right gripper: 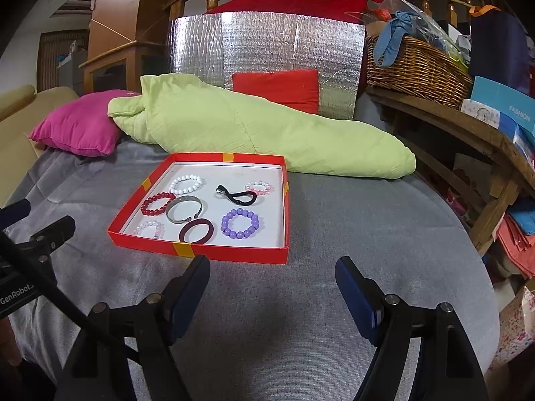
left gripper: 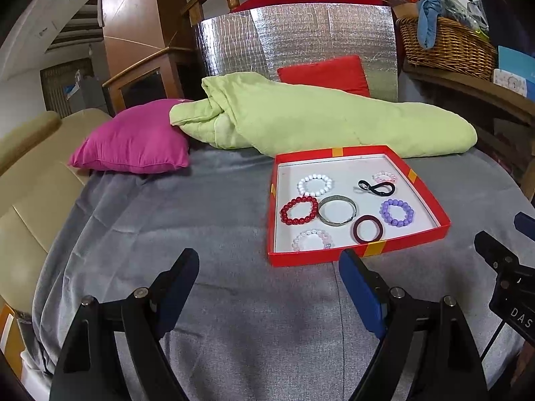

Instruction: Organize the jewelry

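Note:
A shallow red box (left gripper: 362, 255) (right gripper: 234, 254) with a white floor lies on the grey cloth. In it lie several bracelets: white beads (left gripper: 315, 184) (right gripper: 186, 183), red beads (left gripper: 298, 210) (right gripper: 157, 203), a silver bangle (left gripper: 337, 214) (right gripper: 184, 213), a dark maroon ring (left gripper: 368, 229) (right gripper: 196, 230), purple beads (left gripper: 397, 213) (right gripper: 240, 223), pale pink beads (left gripper: 384, 177) (right gripper: 258, 187), clear pink beads (left gripper: 312, 240) (right gripper: 149, 229) and a black band (left gripper: 376, 187) (right gripper: 236, 195). My left gripper (left gripper: 269, 267) is open and empty, in front of the box. My right gripper (right gripper: 272, 277) is open and empty, in front of the box's right corner.
A light green quilt (left gripper: 301, 117) (right gripper: 260, 133), a magenta pillow (left gripper: 133, 147) (right gripper: 77, 127) and a red cushion (left gripper: 324, 73) (right gripper: 277, 90) lie behind the box. A wicker basket (right gripper: 414, 67) sits on a wooden shelf at the right. A beige sofa (left gripper: 30, 183) stands left.

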A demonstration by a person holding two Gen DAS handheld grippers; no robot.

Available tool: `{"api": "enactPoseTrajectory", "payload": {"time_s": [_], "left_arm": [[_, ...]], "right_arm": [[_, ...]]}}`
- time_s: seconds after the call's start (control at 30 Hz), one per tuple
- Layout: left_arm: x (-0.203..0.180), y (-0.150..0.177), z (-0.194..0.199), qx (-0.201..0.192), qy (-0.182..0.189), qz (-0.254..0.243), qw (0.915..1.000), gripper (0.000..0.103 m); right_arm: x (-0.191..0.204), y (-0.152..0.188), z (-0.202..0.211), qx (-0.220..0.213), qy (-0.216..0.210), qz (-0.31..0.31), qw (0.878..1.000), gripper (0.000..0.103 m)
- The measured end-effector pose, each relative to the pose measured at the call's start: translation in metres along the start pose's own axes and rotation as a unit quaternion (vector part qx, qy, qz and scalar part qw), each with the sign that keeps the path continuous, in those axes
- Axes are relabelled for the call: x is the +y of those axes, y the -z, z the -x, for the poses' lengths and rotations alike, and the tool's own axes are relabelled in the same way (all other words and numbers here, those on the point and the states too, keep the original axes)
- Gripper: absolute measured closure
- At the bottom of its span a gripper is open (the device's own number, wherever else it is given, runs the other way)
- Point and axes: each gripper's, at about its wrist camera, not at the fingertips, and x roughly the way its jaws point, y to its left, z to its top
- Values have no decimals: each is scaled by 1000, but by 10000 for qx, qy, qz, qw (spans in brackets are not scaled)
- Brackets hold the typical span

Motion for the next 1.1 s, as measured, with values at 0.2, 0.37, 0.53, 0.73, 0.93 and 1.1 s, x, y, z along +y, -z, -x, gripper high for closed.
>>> {"api": "enactPoseTrajectory", "payload": {"time_s": [0.2, 0.37, 0.53, 0.73, 0.93, 1.1], "left_arm": [[1, 0, -1, 8, -16, 15, 10000, 17], [1, 0, -2, 11, 1, 16, 10000, 17], [0, -1, -3, 6, 9, 4, 10000, 17], [0, -1, -3, 5, 8, 29, 10000, 17], [0, -1, -4, 9, 1, 27, 10000, 17], [0, -1, -4, 11, -9, 18, 10000, 17]], "right_arm": [[-2, 0, -2, 56, -32, -72, 10000, 23], [-1, 0, -3, 80, -21, -48, 10000, 23], [-1, 0, -3, 70, -5, -35, 10000, 23], [-1, 0, -4, 73, -9, -67, 10000, 23], [0, 0, -5, 81, -7, -48, 10000, 23], [0, 0, -4, 83, -6, -59, 9999, 23]]}}
